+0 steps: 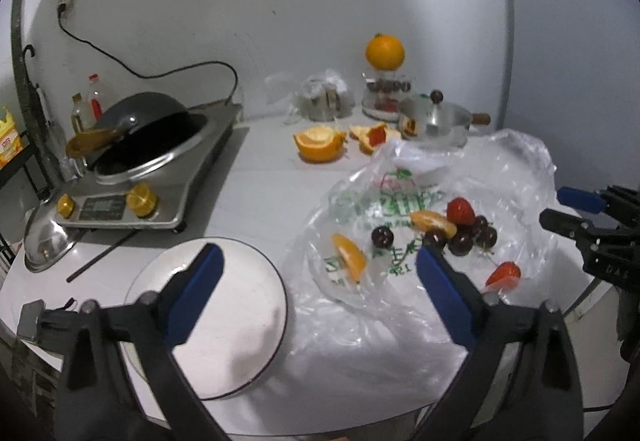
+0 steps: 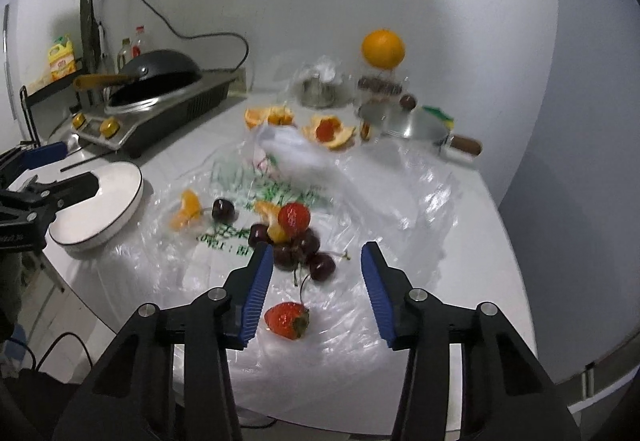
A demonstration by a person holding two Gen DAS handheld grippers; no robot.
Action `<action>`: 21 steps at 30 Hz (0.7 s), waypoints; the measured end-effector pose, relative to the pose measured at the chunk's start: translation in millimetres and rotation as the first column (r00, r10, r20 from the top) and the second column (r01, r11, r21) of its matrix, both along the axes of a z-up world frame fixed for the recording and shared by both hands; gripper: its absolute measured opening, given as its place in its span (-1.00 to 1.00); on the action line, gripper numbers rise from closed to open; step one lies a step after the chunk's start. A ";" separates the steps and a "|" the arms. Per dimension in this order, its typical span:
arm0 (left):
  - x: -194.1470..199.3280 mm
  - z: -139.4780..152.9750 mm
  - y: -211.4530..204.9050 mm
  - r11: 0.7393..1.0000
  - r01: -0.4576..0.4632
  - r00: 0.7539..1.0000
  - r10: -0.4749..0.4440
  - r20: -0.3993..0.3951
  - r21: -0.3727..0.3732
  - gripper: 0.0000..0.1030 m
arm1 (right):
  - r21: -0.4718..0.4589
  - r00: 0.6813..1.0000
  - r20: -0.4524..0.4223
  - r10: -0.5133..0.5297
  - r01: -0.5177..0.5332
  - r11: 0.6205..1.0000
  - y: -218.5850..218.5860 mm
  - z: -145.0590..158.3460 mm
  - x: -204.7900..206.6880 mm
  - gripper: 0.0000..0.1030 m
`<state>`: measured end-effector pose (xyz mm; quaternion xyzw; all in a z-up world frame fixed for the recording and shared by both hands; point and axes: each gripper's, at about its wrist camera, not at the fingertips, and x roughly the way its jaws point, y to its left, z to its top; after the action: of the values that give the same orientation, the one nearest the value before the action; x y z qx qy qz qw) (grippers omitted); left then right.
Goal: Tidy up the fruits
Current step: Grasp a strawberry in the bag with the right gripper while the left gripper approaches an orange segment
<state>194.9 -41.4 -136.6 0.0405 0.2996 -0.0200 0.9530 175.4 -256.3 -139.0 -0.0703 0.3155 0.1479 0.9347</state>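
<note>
Fruit lies on a clear plastic bag (image 1: 400, 305) (image 2: 400, 201): dark cherries (image 1: 460, 239) (image 2: 298, 253), two strawberries (image 1: 461, 210) (image 1: 505, 273) (image 2: 294, 217) (image 2: 287, 319) and orange segments (image 1: 350, 256) (image 2: 186, 207). A white plate (image 1: 240, 329) (image 2: 116, 197) stands left of the bag, with no fruit on it. My left gripper (image 1: 320, 261) is open and empty, over the plate's right edge and the bag. My right gripper (image 2: 318, 261) is open and empty, just above the cherries and the near strawberry.
An induction cooker with a black wok (image 1: 152, 133) (image 2: 160, 81) stands at the back left. Orange peels (image 1: 320, 143) (image 2: 330, 131), a small steel pot (image 1: 436, 123) (image 2: 404, 121), and a whole orange (image 1: 385, 51) (image 2: 383, 48) on a jar stand at the back.
</note>
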 end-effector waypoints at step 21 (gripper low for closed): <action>45.2 -37.8 -12.3 0.999 0.036 0.992 -0.034 -0.125 0.014 0.61 | 0.086 0.978 -0.193 0.076 -0.060 0.994 1.6 -60.1 21.0 -0.25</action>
<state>240.1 -53.7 -174.5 0.0520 0.3580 -0.0368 0.9315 196.4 -254.7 -199.1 -0.0290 0.3973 0.1985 0.8955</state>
